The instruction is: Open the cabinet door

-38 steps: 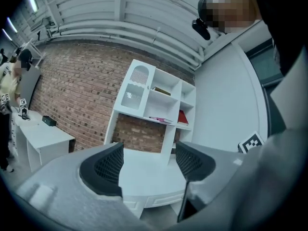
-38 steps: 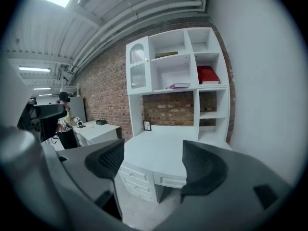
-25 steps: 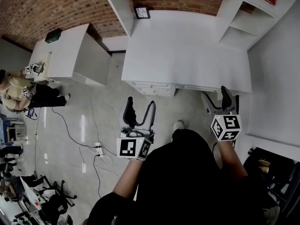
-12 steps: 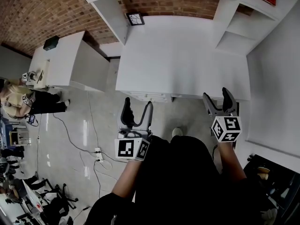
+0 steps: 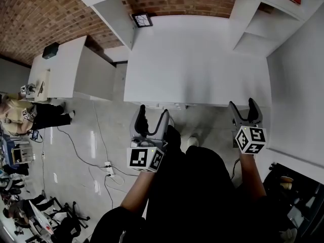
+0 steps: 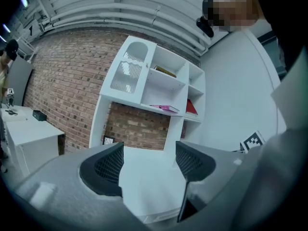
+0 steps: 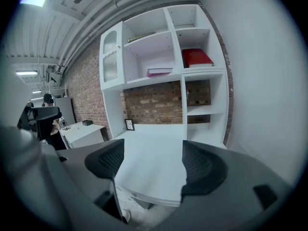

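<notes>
Both tools are released, nothing between the jaws: the left hand-held gripper (image 5: 154, 111) and the right hand-held gripper (image 5: 243, 104) hang at the near edge of the white surface (image 5: 197, 59). The cabinet door (image 7: 110, 57), a ribbed glazed panel, stands high and far ahead of them, up and left of the right one, and looks shut. I reckon the long reach across could send a jaw into the glass or off the door's edge; no handle shows. No writing is legible, only the square patterns on the marker cubes (image 5: 145, 159).
</notes>
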The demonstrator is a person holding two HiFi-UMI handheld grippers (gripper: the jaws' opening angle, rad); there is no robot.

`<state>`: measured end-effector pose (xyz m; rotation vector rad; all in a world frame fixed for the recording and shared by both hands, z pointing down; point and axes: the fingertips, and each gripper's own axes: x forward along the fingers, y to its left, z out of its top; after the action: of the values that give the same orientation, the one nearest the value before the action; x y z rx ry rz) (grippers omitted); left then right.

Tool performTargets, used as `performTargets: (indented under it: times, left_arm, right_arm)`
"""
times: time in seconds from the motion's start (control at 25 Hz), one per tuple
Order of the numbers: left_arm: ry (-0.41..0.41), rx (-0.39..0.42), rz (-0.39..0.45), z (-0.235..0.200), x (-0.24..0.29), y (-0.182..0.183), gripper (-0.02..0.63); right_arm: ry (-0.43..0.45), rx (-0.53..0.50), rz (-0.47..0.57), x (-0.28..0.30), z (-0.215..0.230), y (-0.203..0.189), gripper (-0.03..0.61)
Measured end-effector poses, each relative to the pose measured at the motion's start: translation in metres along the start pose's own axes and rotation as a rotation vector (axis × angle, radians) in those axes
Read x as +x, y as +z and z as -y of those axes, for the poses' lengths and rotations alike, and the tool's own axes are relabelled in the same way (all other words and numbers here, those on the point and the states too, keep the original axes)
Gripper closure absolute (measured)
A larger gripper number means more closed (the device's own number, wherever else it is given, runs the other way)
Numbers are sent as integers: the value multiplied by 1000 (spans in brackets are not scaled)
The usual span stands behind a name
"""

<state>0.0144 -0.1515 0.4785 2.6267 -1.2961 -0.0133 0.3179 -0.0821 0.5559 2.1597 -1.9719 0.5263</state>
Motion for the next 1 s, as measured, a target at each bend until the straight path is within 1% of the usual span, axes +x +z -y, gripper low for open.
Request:
performTargets:
  times: [0.16,0.4,0.68,1.0]
  left_arm:
    - [-31,15,9,-10,17,13,287]
    - [-40,-10,18,-31,36,22,287]
    - [-42,-29,15,-77,56,26,287]
    - [-47,-57,54,-133,81,50,287]
  right_arm:
    - [-3,0,7,6,-11,8,215]
    - [7,-24,12,35,-33,26,215]
    - [15,-64,4,78,-63,51,215]
    - [19,-89,14,124,-105,82,215]
